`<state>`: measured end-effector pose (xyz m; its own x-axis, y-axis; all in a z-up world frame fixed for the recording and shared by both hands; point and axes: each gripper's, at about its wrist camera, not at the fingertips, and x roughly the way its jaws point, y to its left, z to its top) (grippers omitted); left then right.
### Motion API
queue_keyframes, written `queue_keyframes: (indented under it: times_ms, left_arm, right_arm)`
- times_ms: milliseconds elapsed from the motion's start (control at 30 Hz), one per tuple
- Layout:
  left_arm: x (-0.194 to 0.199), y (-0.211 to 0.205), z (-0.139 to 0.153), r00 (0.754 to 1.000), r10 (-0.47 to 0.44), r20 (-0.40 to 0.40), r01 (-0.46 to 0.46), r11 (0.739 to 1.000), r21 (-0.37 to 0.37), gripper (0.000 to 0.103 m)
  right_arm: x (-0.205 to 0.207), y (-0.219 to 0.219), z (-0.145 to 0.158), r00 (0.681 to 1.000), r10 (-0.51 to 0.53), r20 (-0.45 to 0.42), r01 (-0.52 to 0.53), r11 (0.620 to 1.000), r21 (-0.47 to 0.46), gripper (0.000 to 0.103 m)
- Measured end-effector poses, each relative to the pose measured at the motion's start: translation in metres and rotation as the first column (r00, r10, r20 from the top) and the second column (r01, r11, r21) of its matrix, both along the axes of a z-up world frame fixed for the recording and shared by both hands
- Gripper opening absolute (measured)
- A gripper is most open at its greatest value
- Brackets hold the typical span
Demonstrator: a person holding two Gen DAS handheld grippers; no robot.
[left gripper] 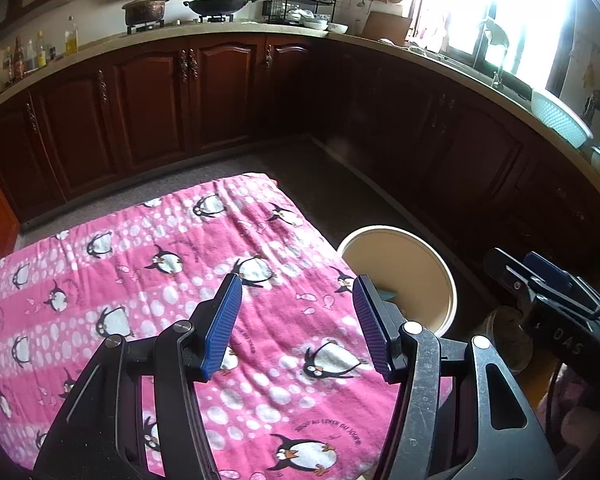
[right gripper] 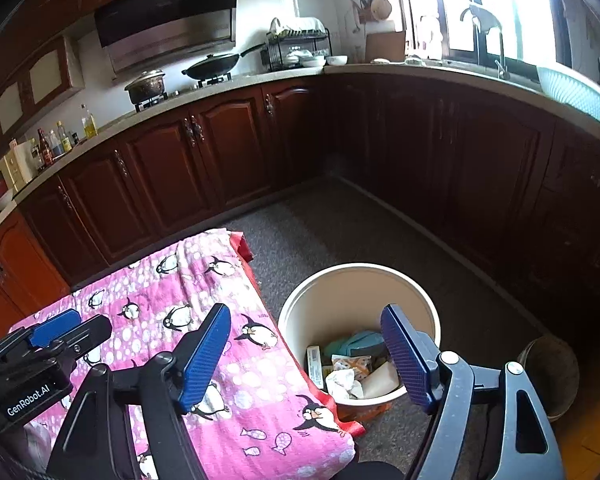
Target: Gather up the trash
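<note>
A cream waste bin [right gripper: 420, 300] stands on the floor against the right edge of a table covered by a pink penguin cloth [right gripper: 236, 384]. Inside it lie crumpled white paper [right gripper: 342, 382], a teal wrapper [right gripper: 360, 342] and a small box [right gripper: 314, 364]. My right gripper [right gripper: 306, 312] hangs open above the table edge and the bin, nothing between its blue pads. My left gripper [left gripper: 297, 284] is open over the cloth [left gripper: 140, 280], also empty, with the bin [left gripper: 400, 264] to its right. Each gripper shows in the other's view: the right gripper [left gripper: 524, 270], the left gripper [right gripper: 80, 326].
A small dark pot [right gripper: 548, 376] sits on the floor right of the bin. Dark wooden cabinets [right gripper: 220, 152] line the far and right sides under a counter with a wok [right gripper: 214, 66], a pot and a dish rack. Grey floor [right gripper: 340, 224] lies between table and cabinets.
</note>
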<state>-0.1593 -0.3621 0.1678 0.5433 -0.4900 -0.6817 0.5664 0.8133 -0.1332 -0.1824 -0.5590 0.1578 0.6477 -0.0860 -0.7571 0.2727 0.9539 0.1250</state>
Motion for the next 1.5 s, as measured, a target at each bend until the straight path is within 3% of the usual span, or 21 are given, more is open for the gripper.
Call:
queue_keyframes:
  times_ms: [567,1500]
  left_arm:
    - [-0.013,0.007,0.015,0.995,0.019,0.096,-0.019,1.000,0.000,0.056]
    - [-0.014,0.005,0.014,0.995,0.019,0.099,-0.019,1.000,0.005,0.056]
  right_arm:
    - [-0.012,0.011,0.010,0.999,0.006,0.047,-0.005,1.000,-0.026,0.076]
    - [-0.010,0.010,0.006,0.999,0.001,0.043,0.000,1.000,-0.022,0.077]
